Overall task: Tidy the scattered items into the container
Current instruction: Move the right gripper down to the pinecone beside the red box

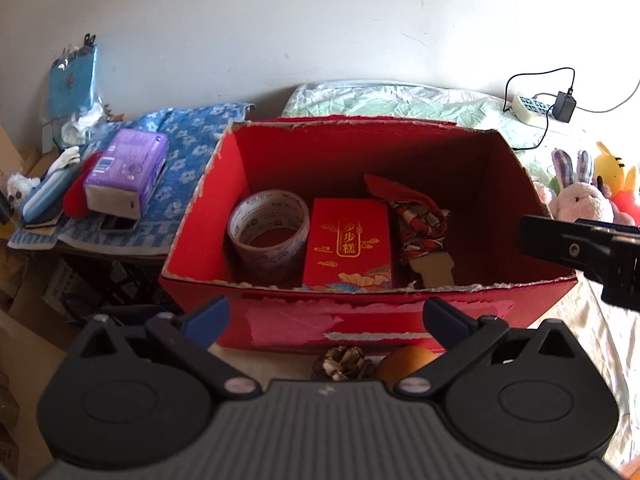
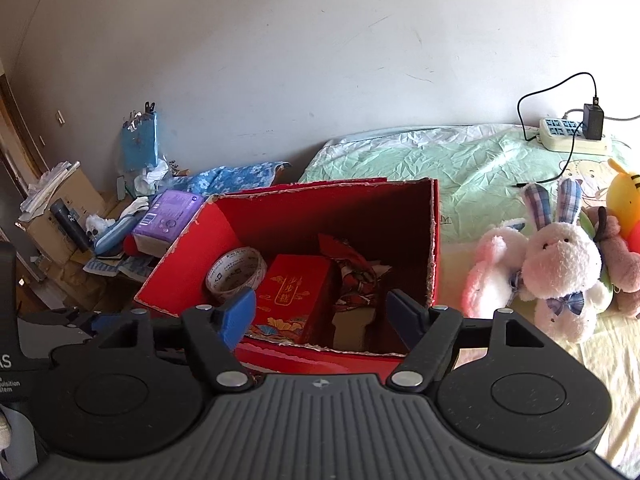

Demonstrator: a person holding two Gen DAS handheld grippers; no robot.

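Note:
A red cardboard box point(image 1: 440, 320) stands open on the bed. Inside lie a tape roll point(image 1: 269, 236), a red gift box with gold print point(image 1: 347, 244) and a red patterned cloth point(image 1: 420, 220). My left gripper point(image 1: 326, 320) is open and empty, just in front of the box's near wall. A pine cone point(image 1: 343, 364) and an orange point(image 1: 404, 362) lie on the surface below it, outside the box. My right gripper point(image 2: 322, 312) is open and empty, above the box's near right corner point(image 2: 340, 354); the tape roll point(image 2: 236, 274) and gift box point(image 2: 292, 300) show there too.
Plush rabbits point(image 2: 560, 276) and other soft toys sit on the bed right of the box. A power strip with charger point(image 2: 572, 132) lies by the wall. Left of the box, a side table holds a purple tissue pack point(image 1: 126, 172) on a blue cloth.

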